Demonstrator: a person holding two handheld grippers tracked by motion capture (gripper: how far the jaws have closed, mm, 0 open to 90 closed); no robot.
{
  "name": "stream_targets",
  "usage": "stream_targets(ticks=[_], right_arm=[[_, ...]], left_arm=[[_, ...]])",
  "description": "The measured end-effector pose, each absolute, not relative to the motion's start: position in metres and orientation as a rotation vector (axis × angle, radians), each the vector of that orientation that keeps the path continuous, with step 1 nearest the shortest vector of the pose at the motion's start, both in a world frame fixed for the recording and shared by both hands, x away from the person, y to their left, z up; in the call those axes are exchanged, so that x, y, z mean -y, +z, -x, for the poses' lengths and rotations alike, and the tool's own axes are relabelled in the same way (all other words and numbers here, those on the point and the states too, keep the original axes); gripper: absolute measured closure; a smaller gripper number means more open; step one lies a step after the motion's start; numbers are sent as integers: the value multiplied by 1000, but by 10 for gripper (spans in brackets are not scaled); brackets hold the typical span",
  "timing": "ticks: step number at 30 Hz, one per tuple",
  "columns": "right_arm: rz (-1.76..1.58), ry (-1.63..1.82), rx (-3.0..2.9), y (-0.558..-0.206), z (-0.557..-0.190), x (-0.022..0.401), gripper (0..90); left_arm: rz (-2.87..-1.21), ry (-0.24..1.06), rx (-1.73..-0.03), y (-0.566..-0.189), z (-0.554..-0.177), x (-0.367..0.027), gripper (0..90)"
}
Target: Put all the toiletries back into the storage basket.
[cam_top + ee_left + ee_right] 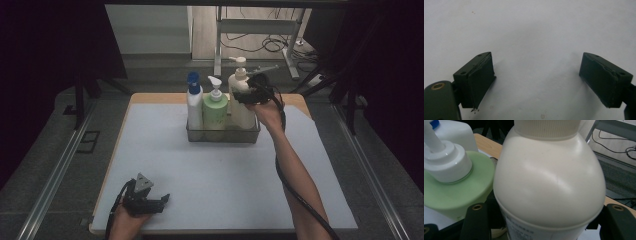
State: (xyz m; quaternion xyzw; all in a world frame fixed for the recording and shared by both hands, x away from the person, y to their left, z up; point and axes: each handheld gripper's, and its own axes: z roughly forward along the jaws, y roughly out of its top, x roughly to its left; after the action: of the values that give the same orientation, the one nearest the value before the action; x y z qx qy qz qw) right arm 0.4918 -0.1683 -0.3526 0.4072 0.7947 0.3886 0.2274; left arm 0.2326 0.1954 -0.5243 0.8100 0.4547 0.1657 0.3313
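Right gripper view: the two black jaws of the right gripper (544, 220) rise at about seven and five o'clock, set roughly half open, and the cream pump bottle (549, 185) stands squarely between them. Its rounded shoulder bulges above them, and both jaws sit tight against its sides, so the bottle is gripped. At nine o'clock from it, touching its flank, stands the green pump bottle (456, 192) with its white pump collar, and at eleven o'clock behind that shows the white bottle with a blue cap (454, 132).

In the high view the right gripper (252, 92) is held at the upper body of the cream pump bottle (241, 100), the person's right hand (267, 112) and forearm reaching in from five o'clock. That bottle stands upright at the three o'clock end of a clear tray (222, 135), which lies toward twelve o'clock on the pale table mat (220, 175). The green pump bottle (215, 110) is in the tray's middle and the white bottle with a blue cap (194, 102) at its nine o'clock end; all three stand upright, close together.

The left gripper (145, 197) rests on the mat at seven o'clock, well apart from the tray. In the left gripper view its jaws (536, 82) stand wide open with nothing but bare mat (531, 37) between them.
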Motion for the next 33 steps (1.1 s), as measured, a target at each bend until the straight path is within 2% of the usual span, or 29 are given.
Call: stream_targets(ticks=[33], right_arm=[[-1140,1037,-2253,-387,-475,174,367]], left_arm=[[-2118,433,-1189,-524,-233,-195,122]])
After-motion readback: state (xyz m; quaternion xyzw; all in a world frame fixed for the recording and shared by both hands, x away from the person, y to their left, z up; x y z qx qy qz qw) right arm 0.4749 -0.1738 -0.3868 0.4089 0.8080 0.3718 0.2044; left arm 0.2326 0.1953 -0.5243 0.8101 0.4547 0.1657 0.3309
